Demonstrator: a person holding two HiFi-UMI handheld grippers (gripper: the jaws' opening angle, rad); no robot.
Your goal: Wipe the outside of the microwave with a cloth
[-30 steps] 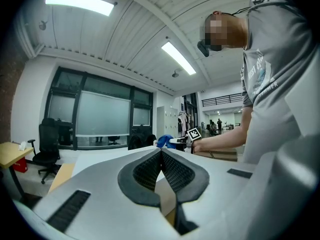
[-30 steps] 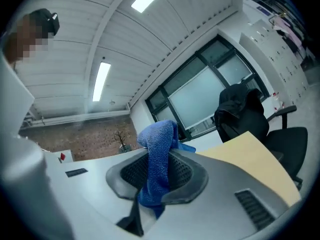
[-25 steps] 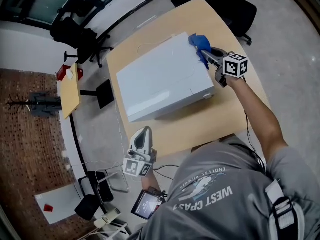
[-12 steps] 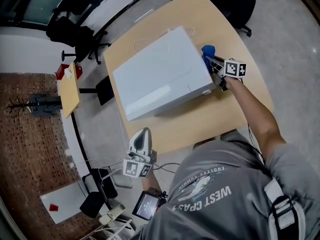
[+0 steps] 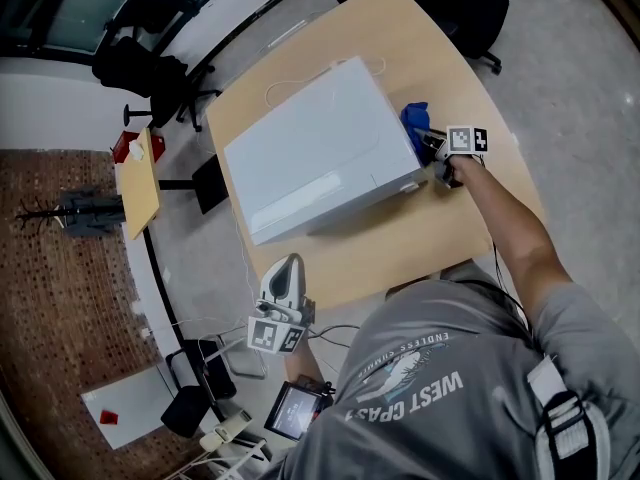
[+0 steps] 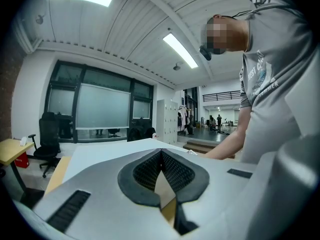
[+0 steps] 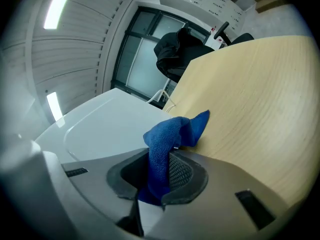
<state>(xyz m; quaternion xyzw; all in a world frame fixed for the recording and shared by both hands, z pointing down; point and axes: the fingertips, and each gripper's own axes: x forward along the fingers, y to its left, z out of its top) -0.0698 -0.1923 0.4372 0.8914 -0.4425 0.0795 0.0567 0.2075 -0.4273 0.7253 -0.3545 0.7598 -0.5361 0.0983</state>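
We had the cloth [image 5: 414,121] at the microwave [image 5: 320,158] side
Our right tool [image 5: 428,143] gripped the blue cloth against the microwave's side wall, low near the desk [image 5: 400,243]; our left tool [image 5: 288,268] hung closed, empty. We reckoned front and far side still needed wiping.

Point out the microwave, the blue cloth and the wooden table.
microwave [image 5: 310,158]: head view, middle of its white top.
blue cloth [image 7: 165,134]: right gripper view, fold just above the jaws.
wooden table [image 5: 400,243]: head view, bare top in front of microwave.
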